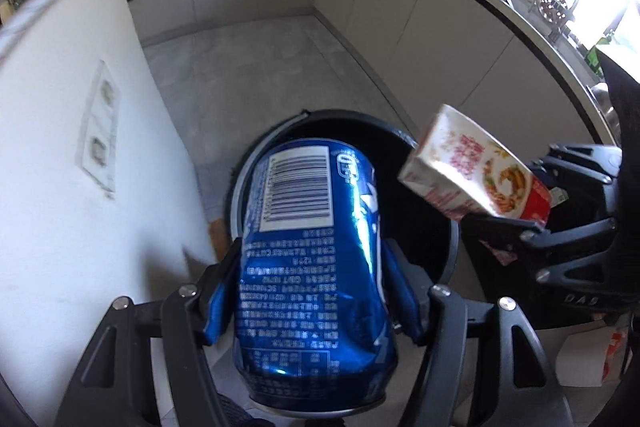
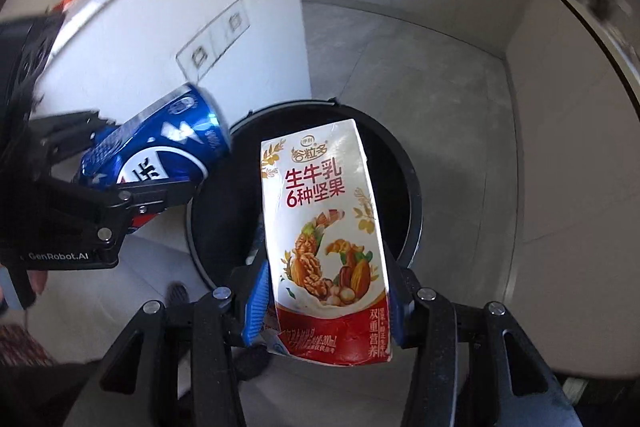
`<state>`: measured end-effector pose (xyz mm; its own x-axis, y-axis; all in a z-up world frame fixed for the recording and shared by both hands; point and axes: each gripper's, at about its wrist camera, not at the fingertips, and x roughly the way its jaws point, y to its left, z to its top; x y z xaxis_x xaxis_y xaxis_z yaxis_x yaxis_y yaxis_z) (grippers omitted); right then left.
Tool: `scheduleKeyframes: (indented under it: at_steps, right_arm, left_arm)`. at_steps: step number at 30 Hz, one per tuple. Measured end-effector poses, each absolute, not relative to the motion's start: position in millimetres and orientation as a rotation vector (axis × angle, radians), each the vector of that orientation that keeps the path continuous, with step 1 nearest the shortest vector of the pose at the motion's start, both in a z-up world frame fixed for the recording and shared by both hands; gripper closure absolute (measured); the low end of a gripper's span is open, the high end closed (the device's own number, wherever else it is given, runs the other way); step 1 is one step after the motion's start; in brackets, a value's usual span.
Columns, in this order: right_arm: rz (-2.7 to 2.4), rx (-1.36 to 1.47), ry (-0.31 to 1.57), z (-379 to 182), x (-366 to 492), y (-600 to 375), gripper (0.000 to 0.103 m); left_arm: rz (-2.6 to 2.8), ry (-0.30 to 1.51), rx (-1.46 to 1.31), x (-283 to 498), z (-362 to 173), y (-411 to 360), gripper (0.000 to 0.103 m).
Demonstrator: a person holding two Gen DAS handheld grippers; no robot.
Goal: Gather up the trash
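Note:
A dented blue drink can (image 1: 312, 251) sits between the fingers of my left gripper (image 1: 312, 255), whose pads rest against its sides. It tilts over a round black trash bin (image 1: 404, 227) on the floor. My right gripper (image 2: 326, 267) is shut on a white and red milk carton (image 2: 324, 219), held upright above the same bin (image 2: 416, 211). In the left wrist view the carton (image 1: 472, 179) hangs at the right over the bin's rim. In the right wrist view the can (image 2: 160, 151) is at the left in the left gripper (image 2: 132, 183).
A white wall with a double socket plate (image 1: 98, 131) stands close on the left of the bin. Grey floor tiles (image 1: 256, 75) stretch beyond it to pale cabinets (image 1: 400, 27) under a cluttered counter. A white box (image 1: 588, 359) lies at the lower right.

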<state>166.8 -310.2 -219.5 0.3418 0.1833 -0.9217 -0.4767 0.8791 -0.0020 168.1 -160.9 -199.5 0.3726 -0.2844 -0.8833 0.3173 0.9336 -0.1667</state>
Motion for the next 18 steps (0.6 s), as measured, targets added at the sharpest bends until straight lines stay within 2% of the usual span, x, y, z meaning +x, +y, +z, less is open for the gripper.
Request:
scheduleKeyframes:
  at_steps: [1, 2, 5, 14, 18]
  right_arm:
    - [0.448, -0.319, 1.126, -225.0, 168.9, -310.7, 0.031]
    - [0.432, -0.369, 1.096, -234.1, 171.6, -311.4, 0.001]
    - [0.371, -0.483, 1.092, -254.4, 181.5, -321.7, 0.000]
    - [0.287, -0.347, 1.087, -254.2, 181.6, -332.2, 0.000]
    - [0.202, -0.257, 1.083, -234.1, 175.8, -331.1, 0.000]
  left_arm:
    - [-0.354, 1.133, 0.061, 174.4, -210.1, -160.7, 0.017]
    - [-0.321, 1.152, 0.083, 174.2, -221.0, -160.9, 0.000]
    - [-0.297, 1.162, 0.071, 177.3, -234.1, -150.9, 0.001]
    - [-0.217, 1.127, 0.040, 160.1, -220.8, -136.5, 0.001]
    - [-0.199, 1.110, 0.029, 150.7, -207.4, -132.6, 0.001]
